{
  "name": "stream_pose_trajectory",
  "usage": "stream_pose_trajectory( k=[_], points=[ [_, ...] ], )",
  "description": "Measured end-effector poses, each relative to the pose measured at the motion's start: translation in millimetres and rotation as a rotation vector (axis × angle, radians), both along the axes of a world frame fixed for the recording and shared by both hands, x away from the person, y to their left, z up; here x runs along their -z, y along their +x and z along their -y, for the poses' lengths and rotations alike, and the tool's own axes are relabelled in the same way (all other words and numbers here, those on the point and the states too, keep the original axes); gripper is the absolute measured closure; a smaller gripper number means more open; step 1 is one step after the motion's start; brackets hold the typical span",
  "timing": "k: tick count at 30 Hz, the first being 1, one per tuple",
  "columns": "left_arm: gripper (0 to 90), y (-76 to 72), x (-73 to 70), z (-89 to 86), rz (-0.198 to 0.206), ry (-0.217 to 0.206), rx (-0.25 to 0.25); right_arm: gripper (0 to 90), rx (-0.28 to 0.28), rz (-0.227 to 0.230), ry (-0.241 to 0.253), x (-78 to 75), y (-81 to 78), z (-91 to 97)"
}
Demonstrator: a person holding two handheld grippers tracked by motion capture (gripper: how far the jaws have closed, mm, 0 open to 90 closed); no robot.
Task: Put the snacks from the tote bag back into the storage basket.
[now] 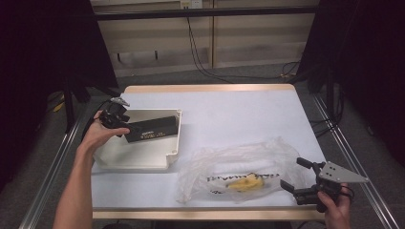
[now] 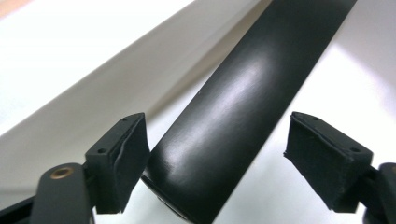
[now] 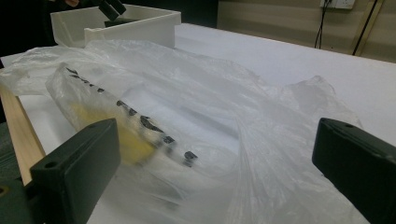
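The left gripper [image 1: 116, 119] is seen at the near-left edge of the cream tray [image 1: 177, 138], which sits on the left part of the white table [image 1: 239, 109]. A long black box [image 1: 152, 129] lies aslant in the tray, its left end at the gripper. In the left gripper view the jaws are spread wide w/ the black box [image 2: 233, 116] running up between them — one pad [image 2: 128, 158] is touching or all but touching the box's side, the other pad [image 2: 322, 158] is held well apart from it. The box is thus straddled, not clamped.

The right gripper [image 1: 298, 177] is held at the near-right corner of the table, just beside the crumpled clear plastic bag [image 1: 239, 167]. Inside the bag a yellow item [image 1: 246, 182] can be made out, approx. in the middle, w/ black lettering on the film over it. In the right gripper view the jaws are wide apart — the plastic bag [image 3: 210, 116] lies between and ahead of them, but whether the film is touched by either pad can't be told. The tray [image 3: 135, 23] and the left gripper [image 3: 109, 7] are seen farther off, top left.
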State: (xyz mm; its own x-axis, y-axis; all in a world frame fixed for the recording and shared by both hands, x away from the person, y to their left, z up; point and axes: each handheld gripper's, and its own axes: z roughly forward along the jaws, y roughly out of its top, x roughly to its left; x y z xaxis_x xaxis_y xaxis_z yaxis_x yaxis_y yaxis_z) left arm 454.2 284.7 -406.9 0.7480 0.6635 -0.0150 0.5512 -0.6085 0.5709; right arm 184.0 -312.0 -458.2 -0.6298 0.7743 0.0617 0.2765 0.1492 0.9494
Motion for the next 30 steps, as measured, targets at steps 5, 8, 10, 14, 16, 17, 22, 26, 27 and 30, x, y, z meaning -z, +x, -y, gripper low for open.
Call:
stream_pose_trajectory(
  k=[5, 8, 10, 14, 16, 17, 22, 26, 27, 30],
  points=[
    [36.9, -14.0, -1.8, -1.2, 0.030, -0.044, -0.019, 0.6, 0.000, 0.003, -0.004, -0.4, -0.3, 0.3],
    [52.7, -28.3, -2.1, -7.5, 0.078, -0.083, -0.040, 0.6, 0.010, 0.003, 0.000, 0.1, -0.6, 0.2],
    [61.0, -34.5, -4.3, -8.9, 0.082, -0.071, -0.025, 0.5, 0.001, 0.003, -0.006, -0.2, -0.9, 0.9],
    [80.5, -55.1, -9.9, -5.1, 0.141, -0.088, -0.002, 0.6, -0.007, -0.003, -0.006, -0.6, -0.3, 0.2],
    [86.9, -62.0, -5.8, -4.1, 0.125, -0.077, 0.011, 0.5, 0.000, 0.005, -0.002, -0.7, -0.5, -0.1],
    [89.0, -64.5, -2.7, -4.7, 0.125, -0.085, 0.004, 0.5, -0.009, 0.001, -0.004, -0.7, -0.1, 0.5],
    [90.0, -69.8, 12.6, -11.4, 0.109, -0.103, -0.076, 0.5, -0.004, 0.003, -0.003, 0.0, 0.6, -0.7],
    [90.0, -66.5, 24.6, -11.2, 0.088, -0.045, -0.096, 0.5, -0.001, 0.002, 0.000, 0.2, 1.3, -1.5],
    [90.0, -65.2, 26.8, -11.4, 0.083, -0.042, -0.105, 0.6, -0.009, -0.004, -0.003, 0.2, 1.6, -1.1],
    [90.0, -61.3, 34.3, -11.1, 0.068, -0.033, -0.133, 0.5, -0.003, 0.005, -0.002, -0.1, 0.8, -2.1]
  ],
)
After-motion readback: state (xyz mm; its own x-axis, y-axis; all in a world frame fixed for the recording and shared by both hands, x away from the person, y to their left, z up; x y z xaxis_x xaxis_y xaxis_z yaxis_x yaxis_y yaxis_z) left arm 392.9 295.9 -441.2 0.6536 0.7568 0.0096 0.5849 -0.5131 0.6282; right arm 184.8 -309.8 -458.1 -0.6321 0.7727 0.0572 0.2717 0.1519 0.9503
